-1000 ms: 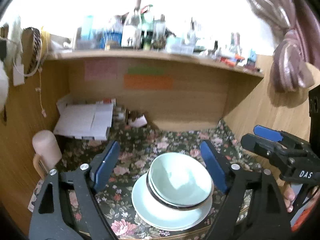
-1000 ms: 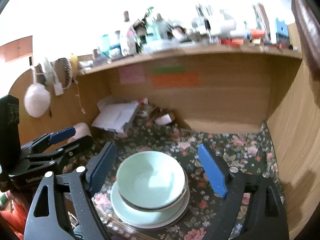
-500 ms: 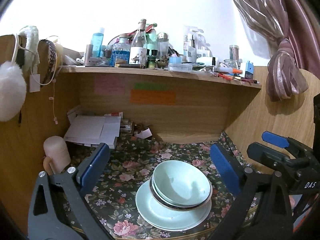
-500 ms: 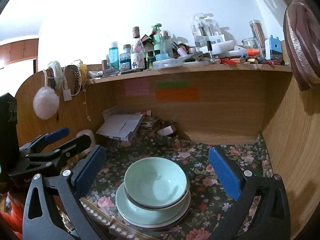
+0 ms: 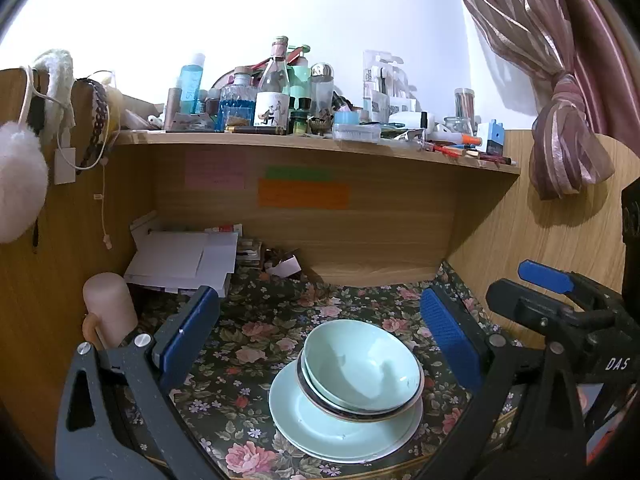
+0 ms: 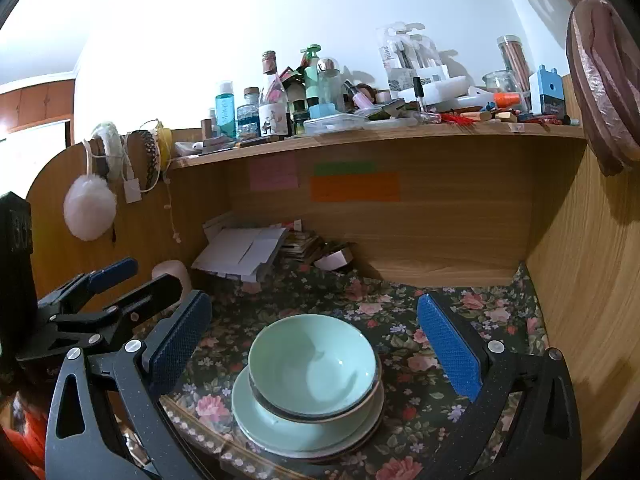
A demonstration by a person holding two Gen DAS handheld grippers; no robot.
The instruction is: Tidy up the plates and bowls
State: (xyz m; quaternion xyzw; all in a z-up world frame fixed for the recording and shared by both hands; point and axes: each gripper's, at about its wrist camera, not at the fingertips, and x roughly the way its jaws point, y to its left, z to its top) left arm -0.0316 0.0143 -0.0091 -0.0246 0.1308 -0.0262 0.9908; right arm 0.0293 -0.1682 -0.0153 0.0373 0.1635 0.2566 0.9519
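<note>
A pale green bowl [image 5: 362, 364] is nested in a dark-rimmed bowl, and both sit on stacked pale green plates [image 5: 312, 428] near the front edge of the floral desk mat. The stack also shows in the right wrist view, bowl [image 6: 312, 360] over plates [image 6: 272, 424]. My left gripper [image 5: 320, 328] is open and empty, held above and behind the stack. My right gripper [image 6: 316, 330] is open and empty, likewise back from the stack. Each gripper appears at the edge of the other's view.
The floral mat [image 5: 260, 332] lies in a wooden desk alcove. White papers and boxes [image 5: 180, 260] lie at the back left, a pink cylinder [image 5: 110, 308] stands at the left. A shelf [image 5: 320, 144] above is crowded with bottles. A curtain [image 5: 560, 140] hangs at the right.
Both grippers have pulled back and up from the stack, so the bowls look smaller and lower. The stack has not moved. Both jaws stay open.
</note>
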